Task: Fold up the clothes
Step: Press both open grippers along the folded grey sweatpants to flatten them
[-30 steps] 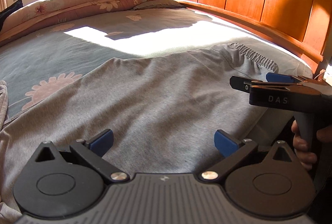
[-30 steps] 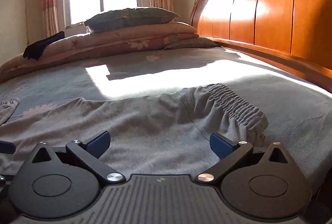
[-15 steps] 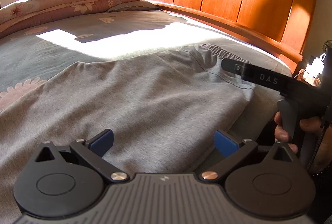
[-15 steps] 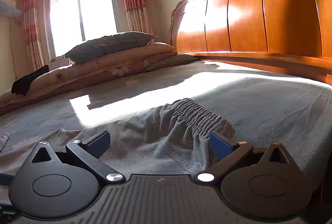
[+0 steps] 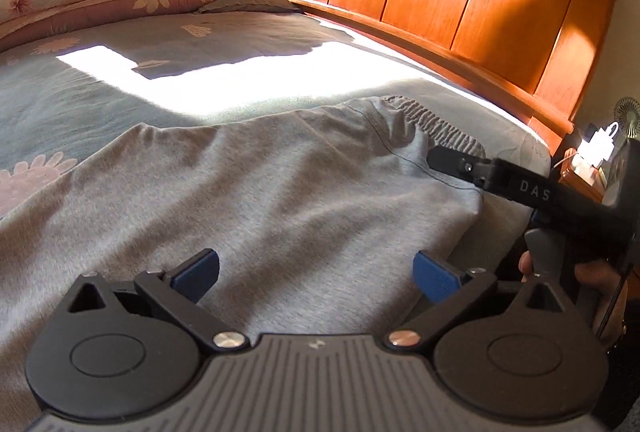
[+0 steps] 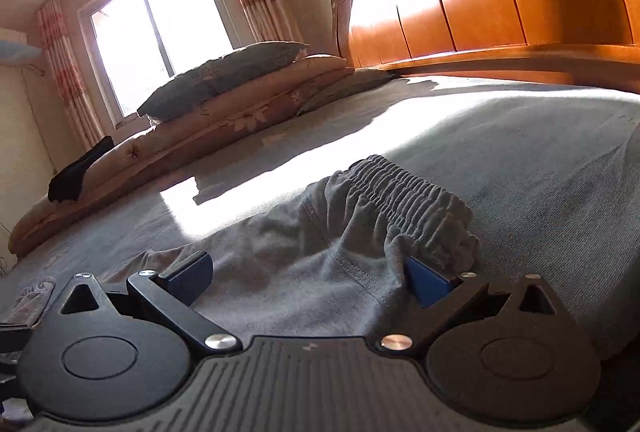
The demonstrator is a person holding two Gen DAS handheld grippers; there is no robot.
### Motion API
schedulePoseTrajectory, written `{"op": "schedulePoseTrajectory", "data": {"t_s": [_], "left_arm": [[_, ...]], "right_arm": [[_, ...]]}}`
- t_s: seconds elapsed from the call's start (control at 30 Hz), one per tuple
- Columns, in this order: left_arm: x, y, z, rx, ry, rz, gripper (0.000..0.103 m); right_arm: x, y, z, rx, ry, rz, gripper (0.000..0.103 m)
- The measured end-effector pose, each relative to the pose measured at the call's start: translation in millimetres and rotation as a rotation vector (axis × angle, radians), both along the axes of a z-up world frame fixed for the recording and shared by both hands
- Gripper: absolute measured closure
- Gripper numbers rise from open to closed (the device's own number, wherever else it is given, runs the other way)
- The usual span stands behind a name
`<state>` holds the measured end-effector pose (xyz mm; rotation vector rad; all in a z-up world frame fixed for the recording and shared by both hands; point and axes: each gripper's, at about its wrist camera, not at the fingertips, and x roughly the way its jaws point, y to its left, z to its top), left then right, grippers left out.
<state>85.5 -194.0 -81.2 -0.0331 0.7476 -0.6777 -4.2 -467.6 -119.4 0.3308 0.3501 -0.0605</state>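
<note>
Grey sweatpants (image 5: 280, 191) lie flat across the bed, their gathered elastic waistband (image 5: 444, 127) toward the wooden headboard. My left gripper (image 5: 316, 274) hovers open over the middle of the fabric, nothing between its blue pads. The right gripper (image 5: 440, 157) reaches in from the right at the waistband corner, a hand on its handle. In the right wrist view, the right gripper (image 6: 308, 278) is open and low over the sweatpants (image 6: 304, 264), with the bunched waistband (image 6: 412, 195) just past its right pad (image 6: 426, 282).
The bed (image 5: 120, 87) has a grey-blue floral sheet with a bright sun patch. Folded quilts and a pillow (image 6: 224, 71) are stacked at the far side. The orange headboard (image 5: 460, 3) runs along the right. A nightstand with small items (image 5: 592, 155) stands beyond the bed corner. Another grey garment (image 6: 36, 298) lies left.
The right gripper moved forward and lower to the waistband, which now bunches at its right pad. The left view swung right toward the headboard. Both grippers stayed open.
</note>
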Motion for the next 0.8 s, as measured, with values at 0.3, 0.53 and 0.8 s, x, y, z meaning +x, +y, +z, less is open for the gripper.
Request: {"op": "schedulePoseTrajectory", "data": {"t_s": [0.3, 0.53, 0.8], "left_arm": [[62.4, 4.5, -26.3, 0.030, 0.112, 0.117, 0.001], [58.5, 10.7, -21.3, 0.050, 0.128, 0.135, 0.001], [36.7, 52.6, 8.7, 0.044, 0.124, 0.180, 0.001]], "right_arm": [[-19.3, 76.6, 4.1, -0.447, -0.101, 0.179, 0.000], [-2.3, 102.6, 0.2, -0.420, 0.180, 0.361, 0.000], [2.2, 83.8, 46.6, -0.063, 0.294, 0.436, 0.000]]}}
